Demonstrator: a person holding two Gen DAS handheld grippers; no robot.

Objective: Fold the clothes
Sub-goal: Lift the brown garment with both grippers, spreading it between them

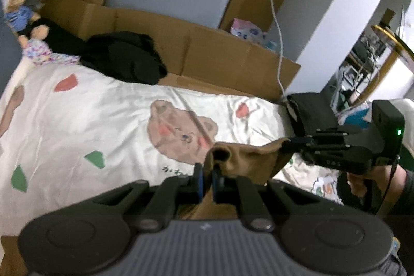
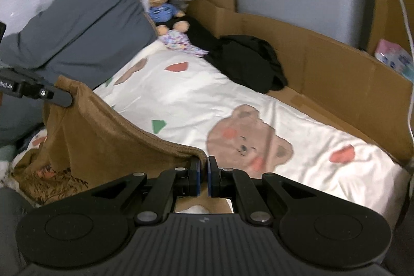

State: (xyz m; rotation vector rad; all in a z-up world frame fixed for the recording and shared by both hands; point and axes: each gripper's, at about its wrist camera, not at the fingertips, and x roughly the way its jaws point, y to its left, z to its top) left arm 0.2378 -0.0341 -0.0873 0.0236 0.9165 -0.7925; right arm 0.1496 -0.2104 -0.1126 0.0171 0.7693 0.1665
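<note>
The brown cloth (image 2: 103, 136) hangs low in the frame above the bear sheet (image 2: 196, 95). It looks soft, light and floppy, so its top edge is the best place to hold. The left gripper (image 1: 207, 180) and right gripper (image 2: 203, 172) each pinch that edge tight. Only the right view shows the cloth's printed part at lower left.

I see a brown garment (image 2: 103, 136) with a darker print low down, over a white bedsheet (image 2: 196, 100) patterned with tan bears and red and green patches. A black heap of clothing (image 2: 248, 64) lies by tan cardboard (image 2: 336, 74); the plush doll (image 2: 161, 7) wears blue.
</note>
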